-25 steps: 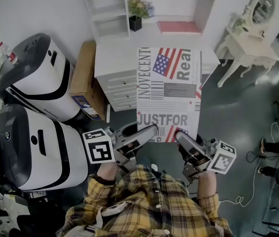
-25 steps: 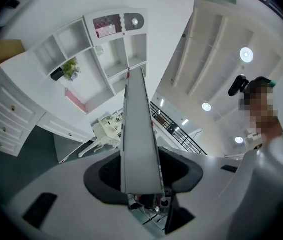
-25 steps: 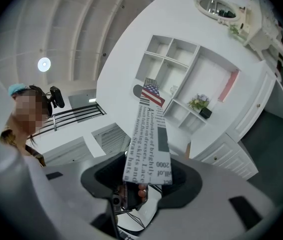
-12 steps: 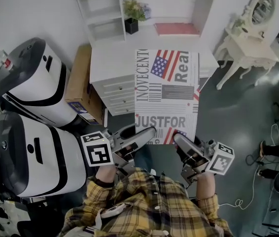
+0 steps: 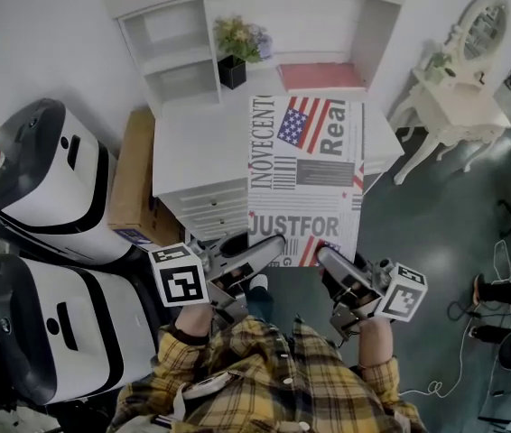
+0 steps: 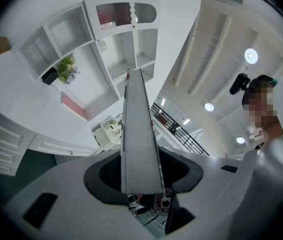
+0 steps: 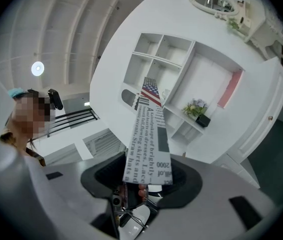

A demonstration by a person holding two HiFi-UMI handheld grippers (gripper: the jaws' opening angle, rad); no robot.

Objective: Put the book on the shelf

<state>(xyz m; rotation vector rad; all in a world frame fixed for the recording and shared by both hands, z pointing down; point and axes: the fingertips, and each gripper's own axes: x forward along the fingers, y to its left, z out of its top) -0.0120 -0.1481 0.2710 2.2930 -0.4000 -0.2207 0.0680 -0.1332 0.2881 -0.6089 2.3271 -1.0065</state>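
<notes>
A person in a yellow plaid shirt (image 5: 264,377) reaches both forearms forward, side by side. The left hand-held gripper (image 5: 260,251) and the right hand-held gripper (image 5: 328,262) point ahead, angled slightly toward each other. Each is clamped on a near corner of the book (image 5: 306,174); their own views show it edge-on, pinched between the jaws. The book is large and flat, with newspaper-style print and a flag on its cover. It stretches away from the hand-held grippers, cover up, held in the air. Beyond and below its far end lies a white tabletop (image 5: 197,142) with drawers. It bears a potted plant (image 5: 235,48) ahead to the left and a pink item (image 5: 320,75) straight ahead. Farther on rises the white shelf (image 5: 167,57), its compartments open. The task seems about halfway: the book is carried close but is not yet on the shelf. Raising it and setting it in a compartment remains.
</notes>
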